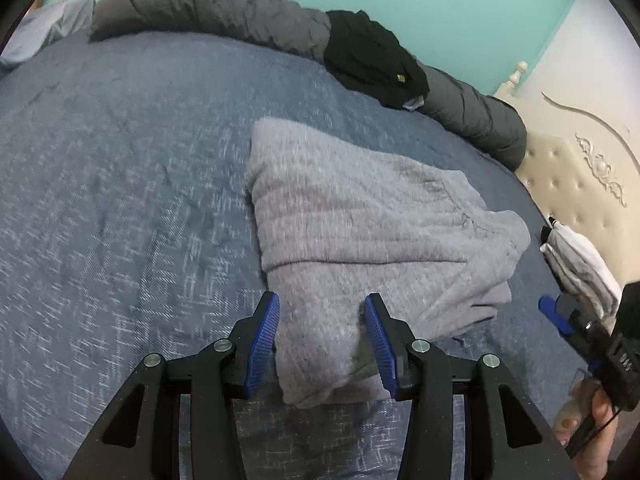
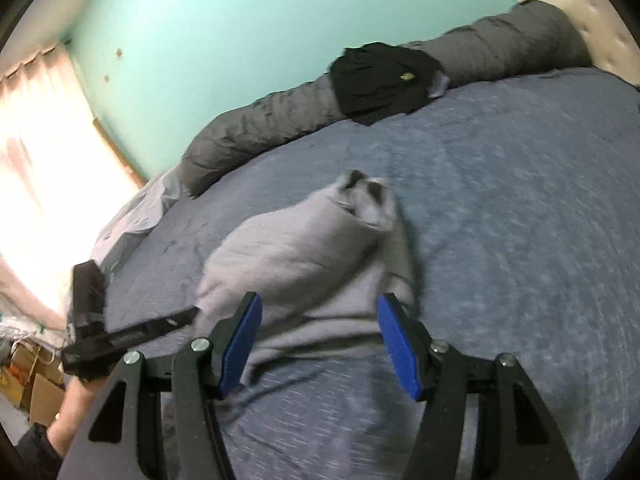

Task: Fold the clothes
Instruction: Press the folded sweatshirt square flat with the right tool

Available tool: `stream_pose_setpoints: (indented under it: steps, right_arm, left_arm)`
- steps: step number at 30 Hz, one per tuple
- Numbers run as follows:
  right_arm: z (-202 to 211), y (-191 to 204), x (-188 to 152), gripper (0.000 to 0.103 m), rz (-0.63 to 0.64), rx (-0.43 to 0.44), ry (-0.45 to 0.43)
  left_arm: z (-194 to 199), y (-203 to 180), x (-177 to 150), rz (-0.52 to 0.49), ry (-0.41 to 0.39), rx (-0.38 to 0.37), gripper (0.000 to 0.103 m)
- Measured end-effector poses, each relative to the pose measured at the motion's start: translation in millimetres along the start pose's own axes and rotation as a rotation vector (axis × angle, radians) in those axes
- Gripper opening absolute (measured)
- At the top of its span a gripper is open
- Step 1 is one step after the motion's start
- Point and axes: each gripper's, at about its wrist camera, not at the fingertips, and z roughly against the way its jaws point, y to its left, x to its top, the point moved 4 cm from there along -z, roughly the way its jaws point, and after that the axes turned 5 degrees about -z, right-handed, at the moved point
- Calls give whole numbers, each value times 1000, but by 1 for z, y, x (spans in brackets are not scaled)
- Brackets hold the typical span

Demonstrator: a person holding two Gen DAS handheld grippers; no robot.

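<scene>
Folded grey fleece garment (image 1: 360, 216) lies on blue bedspread (image 1: 120, 200). Left gripper (image 1: 322, 344) half open astride its near corner, pads clear. Right gripper (image 2: 320, 344) parted, holding nothing.

Two hand-held grippers share one build: the left gripper (image 1: 322, 320) and right gripper (image 2: 320, 320) each carry black angular linkage arms joined by round silver screws (image 1: 419, 345), ending in blue ribbed pads (image 1: 265, 340). A thin black cable (image 1: 592, 432) trails past the right hand (image 1: 596, 420). A dark sleeve (image 2: 34, 446) covers the wrist behind the left hand (image 2: 74, 412).
</scene>
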Motion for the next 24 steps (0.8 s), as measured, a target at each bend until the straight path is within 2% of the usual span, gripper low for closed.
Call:
stream_pose_setpoints:
  steps: [2,3,5,7,10,12,15,19,24]
  right_arm:
    - [-8,18,13,39,43,25,21]
    - [-13,25,20,37,62,34,33]
    - [-25,38,36,22,101,35,56]
    - [-39,45,48,19,134,17,87]
    - [-70,45,51,17,194,-82,166]
    - [-86,30,44,15,182,-136,219]
    - [-98,-1,27,4,133,-202,270]
    - [-95,-27,8,1,62,-202,252]
    - [-94,-32,0,1,69,-200,205]
  left_arm:
    - [-3,0,-1,-1,8,-1,48]
    - [-4,-1,-2,-2,14,-3,48]
    - [-6,-1,-4,-1,22,-5,48]
    - [-8,-2,-4,-4,28,-5,48]
    - [-9,-3,-5,-15,38,0,48]
    - [-10,-3,-6,-23,48,-1,48]
    - [-12,-6,-7,-37,63,-22,48]
    - [-8,-17,-6,-96,60,-5,48]
    - [14,-32,7,-136,-31,-35,48]
